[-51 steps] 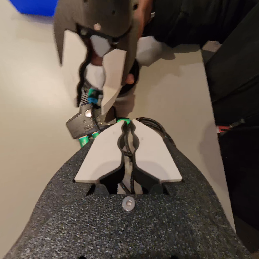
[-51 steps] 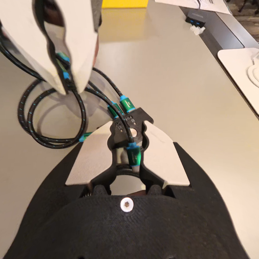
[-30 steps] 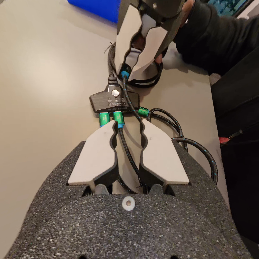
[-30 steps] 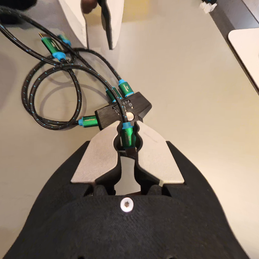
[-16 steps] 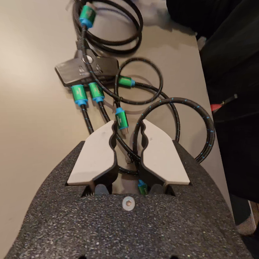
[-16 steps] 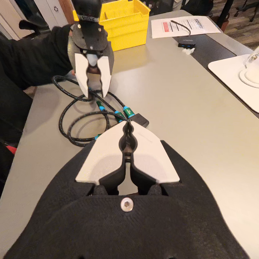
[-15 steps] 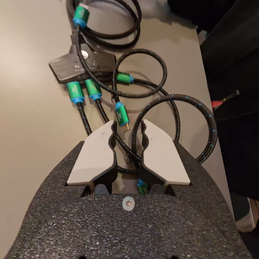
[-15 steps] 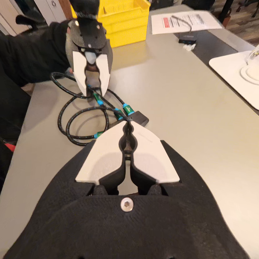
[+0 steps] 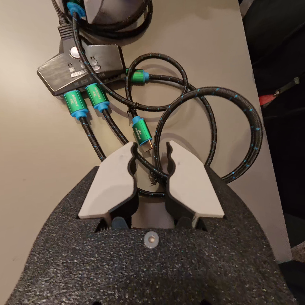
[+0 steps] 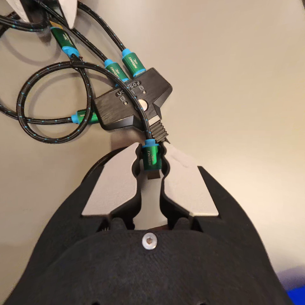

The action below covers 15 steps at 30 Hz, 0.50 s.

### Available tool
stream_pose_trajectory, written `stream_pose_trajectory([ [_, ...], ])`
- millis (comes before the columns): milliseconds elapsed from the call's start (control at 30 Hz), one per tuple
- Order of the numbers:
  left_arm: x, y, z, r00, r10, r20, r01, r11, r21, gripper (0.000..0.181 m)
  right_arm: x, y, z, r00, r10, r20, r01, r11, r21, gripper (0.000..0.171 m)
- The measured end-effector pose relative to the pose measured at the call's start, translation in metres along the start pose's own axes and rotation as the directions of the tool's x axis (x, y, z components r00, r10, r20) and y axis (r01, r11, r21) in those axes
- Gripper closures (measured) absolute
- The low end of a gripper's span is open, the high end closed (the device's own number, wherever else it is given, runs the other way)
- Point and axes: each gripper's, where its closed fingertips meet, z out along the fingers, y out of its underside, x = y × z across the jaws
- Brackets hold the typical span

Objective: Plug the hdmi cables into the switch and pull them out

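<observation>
As the right wrist view tips back down from its look across the bench (image 10: 231,82), the right gripper (image 10: 151,146) is low again beside the switch (image 10: 132,105). Its jaws are clamped on a green plug (image 10: 151,158). That plug's metal tip points back toward the camera and is in no socket. Its braided cable (image 10: 132,92) trails away over the top of the switch, right across the round button. The plug sits just beside the ribbed strain relief (image 10: 159,130) of the switch's own lead. It was already in these jaws a second ago, so this one is out and still in hand.

Over on the left, the jaws that were pinched on cable under two seconds ago now stand wide apart, and the left gripper (image 9: 151,145) holds nothing. A second loose plug (image 9: 142,132) lies on the bench just ahead of the fingertips, its tip aimed between them, with cable running underneath. It lay there half a second ago too, though the view has closed in a little.

Two plugs (image 9: 75,104) (image 9: 97,97) remain seated side by side in the switch's near face. A third plug (image 9: 137,76) lies against its right flank, and whether that one is fully home cannot be told from here. The thick cable loop (image 9: 247,115) curls off toward the bench edge.

So the pull-out phase looks partly done, with two plugs free and at least two still in. The left jaws look poised for the next grab, and the tangle of crossing cables could easily drag the light switch along.
</observation>
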Motion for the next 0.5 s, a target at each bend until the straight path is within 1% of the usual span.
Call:
stream_pose_trajectory([
  [33, 0.001, 0.003, 0.001, 1.0, 0.009, 0.0, -0.009, 1.0, -0.013, 0.148, 0.0, -0.001, -0.001, 1.0, -0.008, 0.001, 0.008, 1.0, 0.008, 0.15],
  [200, 0.002, 0.006, 0.005, 0.998, 0.058, 0.001, -0.058, 0.998, -0.017, 0.154, -0.007, -0.012, -0.018, 0.999, -0.024, 0.046, 0.02, 0.996, 0.083, 0.15],
  [367, -0.002, 0.008, 0.006, 0.994, 0.105, 0.017, -0.104, 0.994, -0.01, 0.158, -0.032, -0.025, -0.031, 0.982, -0.084, 0.171, 0.057, 0.986, 0.156, 0.15],
  [500, -0.005, 0.007, 0.006, 0.993, 0.118, 0.022, -0.118, 0.993, 0.007, 0.157, -0.058, -0.03, -0.024, 0.954, -0.147, 0.263, 0.109, 0.982, 0.154, 0.15],
])
